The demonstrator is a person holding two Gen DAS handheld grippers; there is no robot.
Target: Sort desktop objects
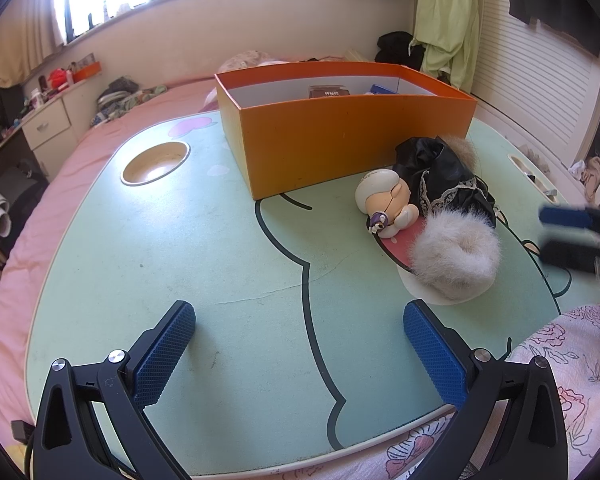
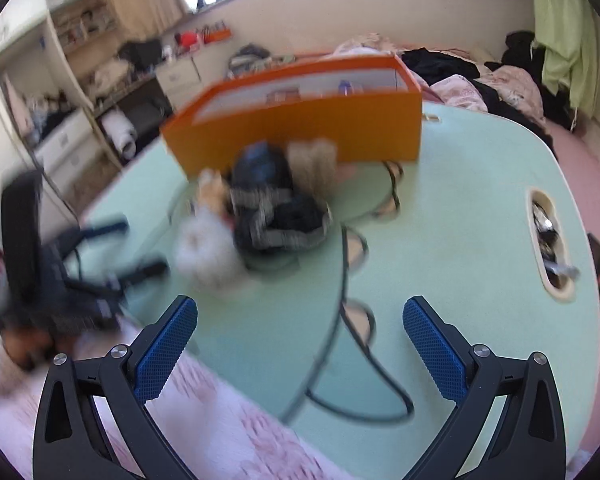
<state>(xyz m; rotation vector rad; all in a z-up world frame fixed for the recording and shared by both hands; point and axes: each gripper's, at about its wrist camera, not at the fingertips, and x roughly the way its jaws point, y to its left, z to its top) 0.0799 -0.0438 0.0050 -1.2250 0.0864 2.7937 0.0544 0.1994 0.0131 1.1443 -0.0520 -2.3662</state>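
Observation:
An orange box (image 1: 340, 136) stands at the back of the green table (image 1: 180, 260), with a few items inside. In front of it lie a small bald doll figurine (image 1: 388, 202), a black lace-trimmed cloth (image 1: 440, 176) and a white fluffy fur ring (image 1: 456, 256). My left gripper (image 1: 300, 320) is open and empty above the table's near middle. My right gripper (image 2: 300, 316) is open and empty over the table's near edge; its view is blurred, showing the box (image 2: 300, 128), the black cloth (image 2: 276, 208) and the fur ring (image 2: 208, 252). It also shows at the right edge of the left wrist view (image 1: 580, 236).
A round cup hole (image 1: 156, 162) is sunk in the table's left side, and a slot (image 2: 550, 244) holding small items in its right side. Floral fabric (image 1: 560, 360) lies at the near edge. A pink bed and cluttered shelves surround the table.

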